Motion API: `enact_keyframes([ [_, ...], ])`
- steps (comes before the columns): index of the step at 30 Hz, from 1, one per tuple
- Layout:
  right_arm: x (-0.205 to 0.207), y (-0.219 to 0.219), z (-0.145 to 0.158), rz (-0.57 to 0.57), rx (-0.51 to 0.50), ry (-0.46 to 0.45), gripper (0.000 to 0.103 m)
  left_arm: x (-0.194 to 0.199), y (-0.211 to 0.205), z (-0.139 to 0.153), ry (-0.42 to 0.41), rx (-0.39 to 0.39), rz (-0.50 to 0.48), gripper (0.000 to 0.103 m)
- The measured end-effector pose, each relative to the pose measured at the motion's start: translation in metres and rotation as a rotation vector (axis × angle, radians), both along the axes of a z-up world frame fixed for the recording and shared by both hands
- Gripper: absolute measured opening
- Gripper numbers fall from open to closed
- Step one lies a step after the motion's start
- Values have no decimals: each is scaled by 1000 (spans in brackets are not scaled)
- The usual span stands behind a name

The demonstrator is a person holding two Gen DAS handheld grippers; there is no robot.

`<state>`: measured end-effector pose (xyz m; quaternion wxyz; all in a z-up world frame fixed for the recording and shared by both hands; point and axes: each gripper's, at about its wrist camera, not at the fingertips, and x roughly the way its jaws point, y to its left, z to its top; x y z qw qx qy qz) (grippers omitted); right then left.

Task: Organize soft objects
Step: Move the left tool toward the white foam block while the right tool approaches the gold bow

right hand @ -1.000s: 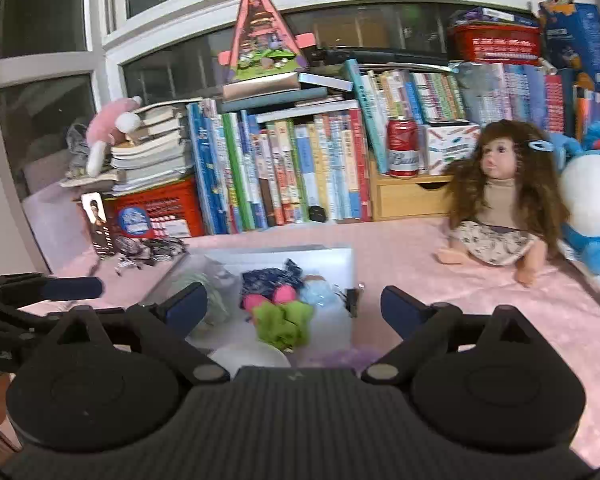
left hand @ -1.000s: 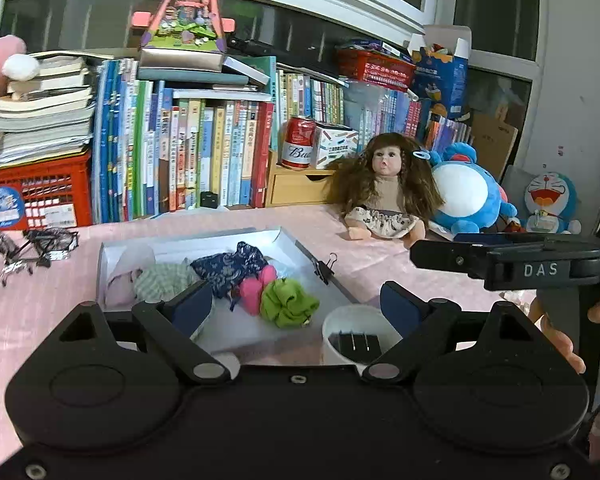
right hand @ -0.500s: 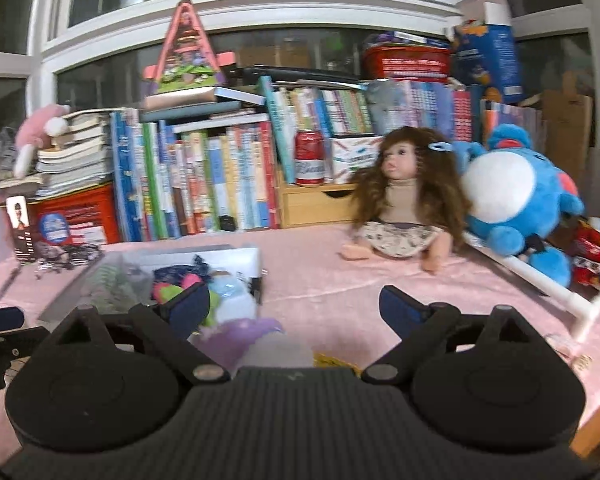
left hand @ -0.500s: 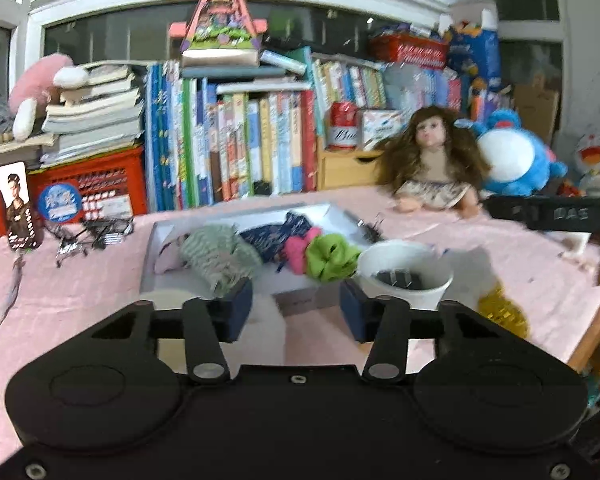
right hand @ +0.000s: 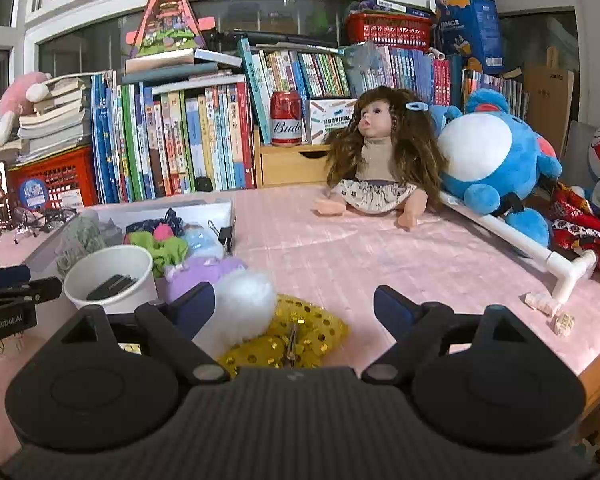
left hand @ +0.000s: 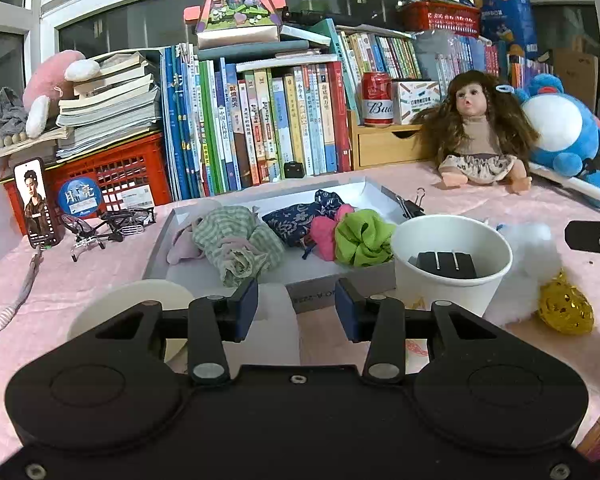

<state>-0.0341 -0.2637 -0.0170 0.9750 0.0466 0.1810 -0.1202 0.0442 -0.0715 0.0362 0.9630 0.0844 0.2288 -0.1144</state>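
Pink tabletop [right hand: 340, 248]: scrunchies [left hand: 362, 238] in tray [left hand: 160, 240], clips [left hand: 446, 264] in cup [left hand: 452, 296]; hand-held grippers [left hand: 296, 310] [right hand: 294, 308] just narrowed, gripping nothing.

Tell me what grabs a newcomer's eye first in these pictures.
The long-haired doll sits at the back of the pink table, with a big blue plush toy at its side. Nearer, a white tray holds bright cloth scrunchies, and a gold sequin bow lies before the right claw.
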Motion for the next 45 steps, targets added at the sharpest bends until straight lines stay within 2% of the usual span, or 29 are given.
enact_keyframes([
  [4,1,0,-4,0,8,6,92,-2,-5,-3,8,17,-21,42],
  [10,3,-1,-7,7,7,13,92,-4,-15,-7,-5,67,6,42],
  [17,4,-5,-10,-1,13,23,92,-12,-20,-10,3,81,-8,49],
  [21,6,-5,-11,-1,12,24,92,-11,-22,-9,-25,107,30,49],
  [24,6,-5,-11,-3,13,25,92,-17,-20,-6,-54,105,9,49],
  [27,8,-6,-12,-1,17,27,92,-21,-23,-7,-76,137,0,49],
  [29,10,-5,-13,1,19,30,92,-18,-27,-11,-65,151,10,48],
  [32,10,-5,-14,7,13,31,92,-11,-28,-17,-9,130,30,48],
  [36,11,-6,-15,12,15,34,92,-9,-34,-19,-31,147,62,48],
  [45,9,-9,-18,4,29,35,92,-38,-37,-25,7,149,-5,54],
])
